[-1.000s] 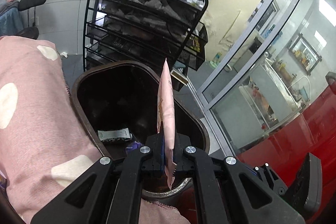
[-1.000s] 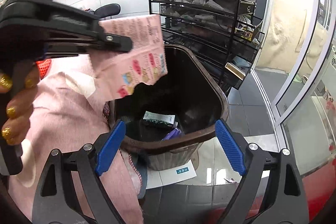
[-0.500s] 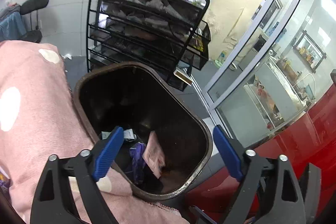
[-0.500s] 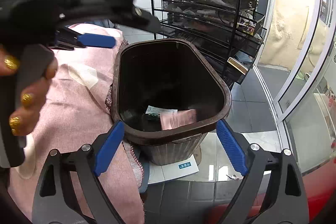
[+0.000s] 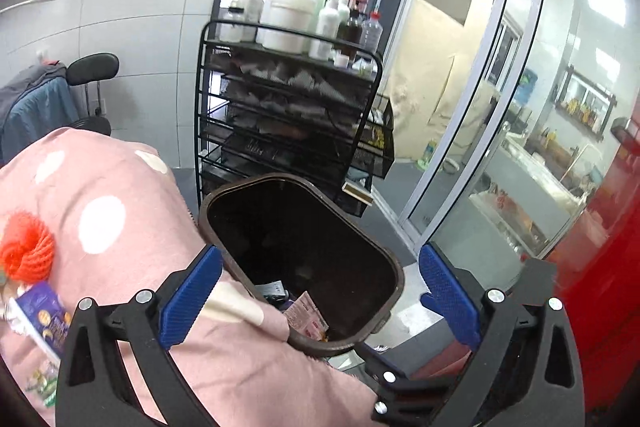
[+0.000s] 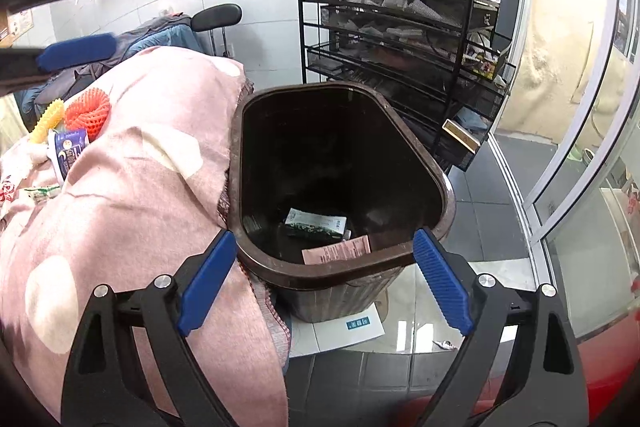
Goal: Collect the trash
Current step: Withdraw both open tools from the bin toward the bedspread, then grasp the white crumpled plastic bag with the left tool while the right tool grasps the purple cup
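- I am looking over a pink blanket [image 6: 120, 211] with pale spots that is covering the surface on my left and draping right up against the brown bin [image 6: 436, 187]; behind the bin a black wire rack [image 6: 384, 39] is carrying white bottles.
- The bin is sitting on the floor just beside the blanket's edge, and it is holding part of the job: a pink wrapper [image 6: 338, 250] is lying flat at the bottom, next to a green-and-white packet [image 6: 316, 221].
- I am judging the task as partly done, because trash is still waiting on the blanket: an orange foam net [image 6: 89, 109], a yellow spiky piece [image 6: 48, 121], a blue-and-white wrapper [image 6: 68, 149] and a small green-and-white scrap [image 6: 42, 191].
- My left gripper [image 5: 320, 291] is hovering above the bin's near rim, tilted down toward the opening, its jaws standing wide apart and carrying nothing.
- My right gripper [image 6: 324, 277] is pointing down at the bin from the near side, jaws likewise spread wide and empty.
- I am thinking the next reach belongs to the pile on the blanket, well apart from the bin.
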{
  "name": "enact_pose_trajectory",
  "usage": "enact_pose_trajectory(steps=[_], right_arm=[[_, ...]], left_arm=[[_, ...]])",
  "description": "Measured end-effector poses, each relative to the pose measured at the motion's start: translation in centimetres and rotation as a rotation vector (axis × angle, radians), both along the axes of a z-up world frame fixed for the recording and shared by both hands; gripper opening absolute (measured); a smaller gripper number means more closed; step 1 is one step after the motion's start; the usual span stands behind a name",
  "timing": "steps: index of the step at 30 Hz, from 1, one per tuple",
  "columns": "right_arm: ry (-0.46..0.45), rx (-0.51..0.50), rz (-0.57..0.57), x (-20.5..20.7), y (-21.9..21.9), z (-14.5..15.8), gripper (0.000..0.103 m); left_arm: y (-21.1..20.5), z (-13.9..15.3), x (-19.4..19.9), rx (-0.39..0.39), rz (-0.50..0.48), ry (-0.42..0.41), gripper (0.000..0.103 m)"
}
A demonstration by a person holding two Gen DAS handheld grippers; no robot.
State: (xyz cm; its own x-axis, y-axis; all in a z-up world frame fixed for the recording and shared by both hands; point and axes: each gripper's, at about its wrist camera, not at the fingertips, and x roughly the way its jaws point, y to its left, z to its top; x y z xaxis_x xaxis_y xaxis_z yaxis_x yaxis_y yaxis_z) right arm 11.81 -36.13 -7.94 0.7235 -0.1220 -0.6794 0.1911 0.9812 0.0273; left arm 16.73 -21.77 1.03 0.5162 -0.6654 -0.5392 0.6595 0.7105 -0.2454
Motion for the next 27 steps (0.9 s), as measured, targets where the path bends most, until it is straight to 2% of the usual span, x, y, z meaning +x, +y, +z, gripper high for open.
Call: enact_pose_trajectory(steps=[11, 17, 23, 27], right_arm=[[-0.062, -0.01, 0.052, 0.4, 2.8, 1.6, 0.098], [-0.08, 0.01, 0.117, 1.2, 5.4, 2.7, 0.098], [-0.089, 0.001, 0.197, 2.1, 9.0, 3.3, 0.098], [-0.101, 0.012, 0.268, 2.3, 11.6, 3.8, 0.098]], left_arm=[[6.3, 0.9, -3.2, -0.033, 0.114, -0.077, 0.098], [11.3, 0.2, -3.6, -0.021, 0.25, -0.058, 0.098], [15.8, -0.7, -4.1, -0.011, 0.334, -0.04, 0.098], [18.7, -1.4, -5.4, 0.024, 0.399, -0.049, 0.098]])
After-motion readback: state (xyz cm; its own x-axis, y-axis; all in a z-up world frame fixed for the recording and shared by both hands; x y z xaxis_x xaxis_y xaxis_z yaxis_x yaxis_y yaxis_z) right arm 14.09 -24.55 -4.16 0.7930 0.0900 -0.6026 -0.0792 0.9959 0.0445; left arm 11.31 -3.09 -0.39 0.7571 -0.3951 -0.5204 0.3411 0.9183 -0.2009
